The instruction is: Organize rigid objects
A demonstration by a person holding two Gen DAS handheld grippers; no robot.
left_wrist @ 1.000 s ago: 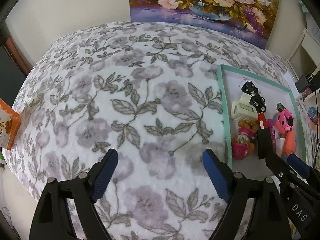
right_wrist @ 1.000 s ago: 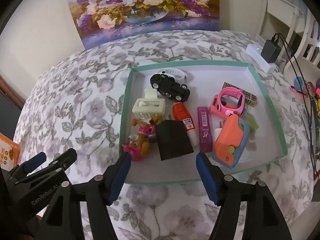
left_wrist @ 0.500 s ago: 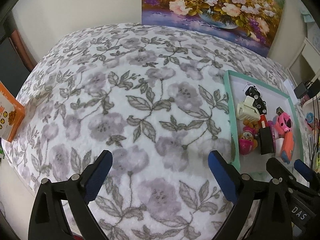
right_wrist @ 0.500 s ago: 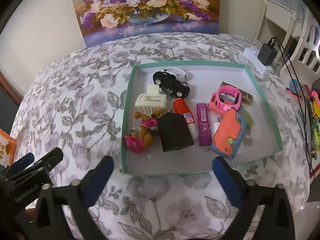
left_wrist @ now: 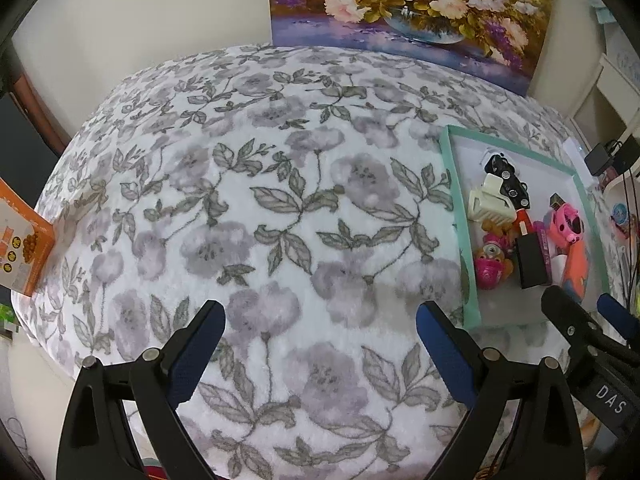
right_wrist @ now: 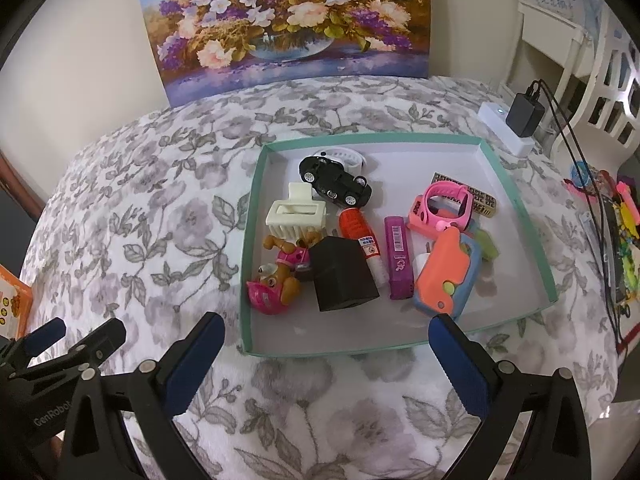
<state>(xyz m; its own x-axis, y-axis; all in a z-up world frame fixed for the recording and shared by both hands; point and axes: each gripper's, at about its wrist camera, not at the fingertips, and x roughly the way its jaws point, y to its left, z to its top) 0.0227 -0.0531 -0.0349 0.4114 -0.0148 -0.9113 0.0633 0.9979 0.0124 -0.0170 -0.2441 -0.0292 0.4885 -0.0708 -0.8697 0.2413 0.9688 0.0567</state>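
A teal-rimmed tray (right_wrist: 250,240) on the floral cloth holds a black toy car (right_wrist: 335,181), a cream hair clip (right_wrist: 294,216), a dog figure (right_wrist: 276,280), a black box (right_wrist: 342,280), a red glue stick (right_wrist: 358,236), a purple case (right_wrist: 398,258), a pink watch (right_wrist: 444,206) and an orange toy (right_wrist: 446,276). My right gripper (right_wrist: 326,360) is open and empty, just in front of the tray's near rim. My left gripper (left_wrist: 320,344) is open and empty over bare cloth, left of the tray (left_wrist: 454,200).
A flower painting (right_wrist: 288,28) leans on the wall behind the table. An orange box (left_wrist: 24,244) sits at the table's left edge. A white power strip with a black charger (right_wrist: 524,114) and cables lies to the right, with white furniture beyond.
Both grippers have pulled back toward me from the tray. The right gripper's jaws have opened wider. The objects in the tray have not moved.
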